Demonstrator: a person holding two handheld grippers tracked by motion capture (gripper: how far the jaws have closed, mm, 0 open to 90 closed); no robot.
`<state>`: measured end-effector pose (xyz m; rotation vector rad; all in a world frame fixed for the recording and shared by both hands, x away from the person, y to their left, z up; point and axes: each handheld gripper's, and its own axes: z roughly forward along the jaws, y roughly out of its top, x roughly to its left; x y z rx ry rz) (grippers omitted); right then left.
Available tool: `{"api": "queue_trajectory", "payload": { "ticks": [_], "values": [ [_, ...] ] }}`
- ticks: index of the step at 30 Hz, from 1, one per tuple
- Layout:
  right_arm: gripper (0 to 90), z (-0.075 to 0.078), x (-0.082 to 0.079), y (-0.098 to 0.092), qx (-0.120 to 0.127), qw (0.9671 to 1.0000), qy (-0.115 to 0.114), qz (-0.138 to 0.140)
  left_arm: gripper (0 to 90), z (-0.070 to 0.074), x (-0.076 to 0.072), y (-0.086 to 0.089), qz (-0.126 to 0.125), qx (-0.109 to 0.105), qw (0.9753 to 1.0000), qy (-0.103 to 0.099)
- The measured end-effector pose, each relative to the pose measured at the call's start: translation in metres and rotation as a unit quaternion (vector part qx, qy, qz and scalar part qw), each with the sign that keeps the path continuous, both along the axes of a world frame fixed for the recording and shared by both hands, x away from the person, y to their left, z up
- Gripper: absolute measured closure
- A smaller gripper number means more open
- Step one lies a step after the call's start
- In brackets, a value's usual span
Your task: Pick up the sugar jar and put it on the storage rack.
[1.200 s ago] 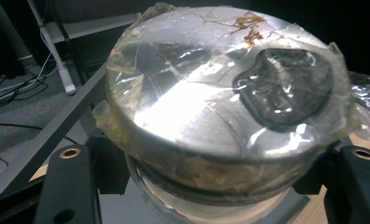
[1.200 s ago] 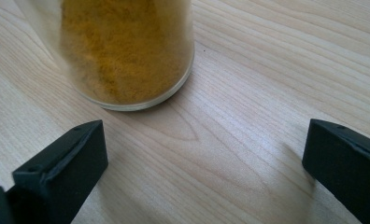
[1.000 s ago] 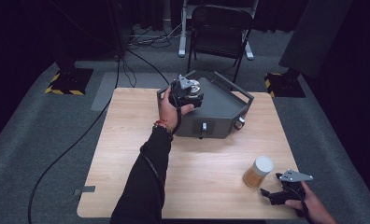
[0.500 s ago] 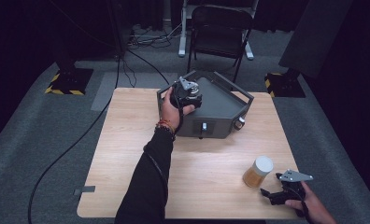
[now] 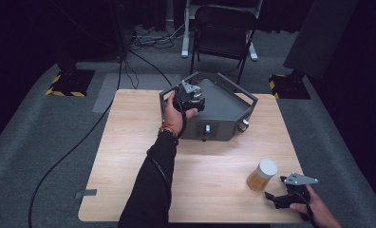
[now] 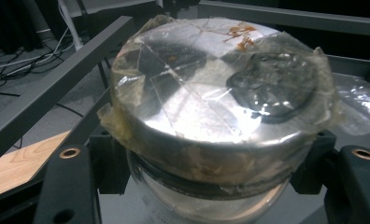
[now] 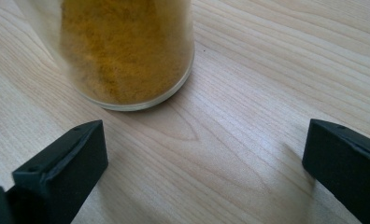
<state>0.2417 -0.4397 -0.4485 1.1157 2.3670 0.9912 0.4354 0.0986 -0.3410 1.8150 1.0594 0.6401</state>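
My left gripper (image 5: 190,95) is held over the near left corner of a grey metal box (image 5: 226,111) at the back of the table. It is shut on a glass jar (image 6: 211,186) with a shiny metal lid (image 6: 216,88) covered in crinkled, stained plastic film. A second jar (image 5: 261,175) with a white lid, filled with yellow powder (image 7: 127,46), stands upright near the table's front right. My right gripper (image 5: 277,197) rests low just in front and to the right of it, open, with bare wood between its black fingers (image 7: 61,168).
The wooden table (image 5: 129,156) has free room on its left and middle. The box has a raised bar frame (image 6: 52,88) and knobs (image 5: 207,128) on its front. A chair (image 5: 221,28), cables and stand bases sit on the carpet beyond.
The left forearm has shifted slightly while its gripper stays over the box with the jar. The right gripper has not moved.
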Motion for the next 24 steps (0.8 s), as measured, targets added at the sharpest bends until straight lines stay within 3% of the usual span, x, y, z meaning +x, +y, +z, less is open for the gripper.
{"api": "queue_trajectory", "payload": {
  "ticks": [5, 8, 9, 14, 24],
  "values": [
    [0.0, 0.000, 0.000, 0.000, 0.000, 1.0000, 0.000, 0.000, 21.8, 0.000, 0.002, -0.001, 0.002, 0.021, 0.9998, 0.004],
    [0.0, 0.000, 0.000, 0.000, 0.000, 1.0000, 0.000, 0.000, 15.8, -0.005, 0.000, 0.000, 0.013, 0.006, 0.9999, 0.003],
    [0.0, 0.000, 0.000, 0.000, 0.000, 1.0000, 0.000, 0.000, 10.0, -0.006, 0.001, 0.001, 0.010, 0.008, 0.9999, 0.005],
    [0.0, 0.000, 0.000, 0.000, 0.000, 1.0000, 0.000, 0.000, 0.5, -0.007, -0.001, -0.002, 0.020, 0.023, 0.9995, -0.001],
    [0.0, 0.000, 0.000, 0.000, -0.001, 1.0000, 0.000, 0.000, 0.3, 0.002, -0.010, 0.003, 0.010, 0.036, 0.9990, -0.024]
  ]
}}
